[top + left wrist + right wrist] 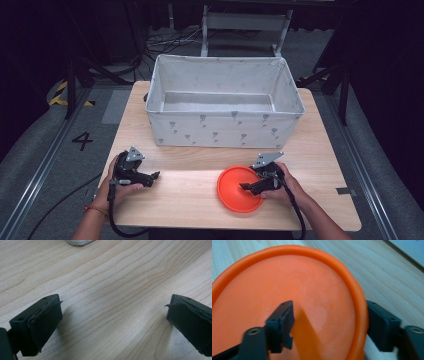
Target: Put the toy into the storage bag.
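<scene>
While the orange plate (287,290) lies on the table (200,200), its rim is straddled by the right gripper (252,186).

One jaw is set inside the plate and one outside its rim, half spread, the far jaw against the rim; a firm grip cannot be told. Left of the plate, the left gripper (150,177) is held wide apart over bare wood, with nothing between. Behind the plate, the fabric bin (225,130) is seen empty.

Left gripper (150,176) rests open left of the orange plate (235,192) while right gripper (250,186) straddles its rim, jaws apart.
</scene>
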The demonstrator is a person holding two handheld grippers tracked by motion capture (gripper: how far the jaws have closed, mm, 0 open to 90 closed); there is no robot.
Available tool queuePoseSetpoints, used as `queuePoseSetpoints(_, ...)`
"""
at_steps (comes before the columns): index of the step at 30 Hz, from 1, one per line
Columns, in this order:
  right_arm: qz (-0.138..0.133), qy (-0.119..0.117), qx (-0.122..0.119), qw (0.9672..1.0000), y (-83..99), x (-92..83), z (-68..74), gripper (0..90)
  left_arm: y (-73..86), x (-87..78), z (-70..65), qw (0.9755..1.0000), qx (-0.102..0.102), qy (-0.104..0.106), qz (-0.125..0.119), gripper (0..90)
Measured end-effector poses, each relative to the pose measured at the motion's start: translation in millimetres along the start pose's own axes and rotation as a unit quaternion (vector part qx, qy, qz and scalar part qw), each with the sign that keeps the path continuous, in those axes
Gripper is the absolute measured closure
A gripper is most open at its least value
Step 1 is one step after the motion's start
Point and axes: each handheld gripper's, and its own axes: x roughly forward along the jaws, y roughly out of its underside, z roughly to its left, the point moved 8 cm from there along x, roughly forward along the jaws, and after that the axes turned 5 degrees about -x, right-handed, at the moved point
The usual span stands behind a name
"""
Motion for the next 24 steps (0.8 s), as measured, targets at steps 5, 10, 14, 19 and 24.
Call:
queuePoseSetpoints(5,-0.018,-0.006,0.051,0.9985,0.0,-4.2,-12.2,57.3,0.0,-0.1,0.1,1.0000,0.000,-0.001,0.001,0.5)
queuePoseSetpoints(10,-0.028,-0.013,0.063,0.9975,-0.5,-11.0,-15.1,68.0,-0.1,0.0,0.1,1.0000,0.001,0.001,0.001,0.5)
queuePoseSetpoints(14,-0.049,-0.035,0.074,0.9954,-2.7,-21.8,-16.9,75.8,-0.1,0.0,0.1,1.0000,0.001,0.001,0.001,0.5)
queuePoseSetpoints(19,-0.058,-0.041,0.065,0.9953,-5.1,-31.8,-15.5,78.7,-0.1,0.0,0.2,1.0000,0.002,0.001,0.001,0.5)
queuePoseSetpoints(24,-0.085,-0.047,0.038,0.9945,-14.2,-48.8,-8.1,81.6,0.0,-0.1,0.0,1.0000,0.000,-0.001,0.000,0.5)
